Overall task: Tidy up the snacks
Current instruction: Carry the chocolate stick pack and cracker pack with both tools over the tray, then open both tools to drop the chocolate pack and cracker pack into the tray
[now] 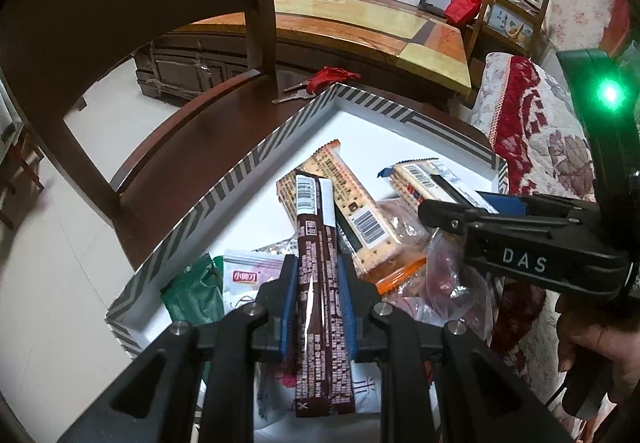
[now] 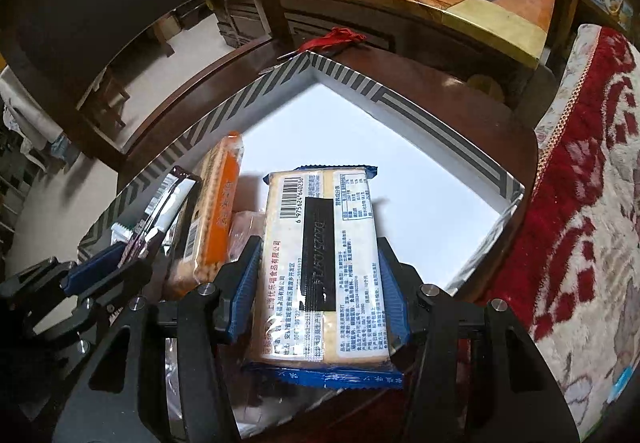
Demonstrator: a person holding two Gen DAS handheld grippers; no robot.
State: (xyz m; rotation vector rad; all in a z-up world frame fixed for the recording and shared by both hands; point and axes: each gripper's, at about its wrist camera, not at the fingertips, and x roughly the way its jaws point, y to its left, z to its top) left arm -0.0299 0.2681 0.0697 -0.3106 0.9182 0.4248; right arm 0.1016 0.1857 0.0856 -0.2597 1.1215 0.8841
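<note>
**Both claws loaded over the snack box**

Left claw is clamped w/ its blue pads on a long brown snack stick: slim wrapper, dense pale print, white strip + barcode at the far end, scissors mark at the near end. It points away from the camera, over the box interior.

Right claw grips a blue-edged cracker pack by its 2 long sides. Clear film shows pale yellow crackers; blue crimped ends, barcode near the far end, black band down the middle, red + black Chinese text. It sits above the box floor, near the front.

Box: shallow, white inside, grey-and-white chevron rim, resting on a dark wood counter.

Inside the box, left wrist view:
- orange cracker pack, barcode up, lying diagonal under the stick's far end
- green packet at the near-left corner
- white-pink sachet just beside it
- clear bag w/ reddish contents on the right

Right claw's black body w/ "DAS" lettering crosses the right side of that view. Far half of the box floor is bare white in the right wrist view.

Red tassel w/ keys lies on the counter beyond the box's far corner.
</note>
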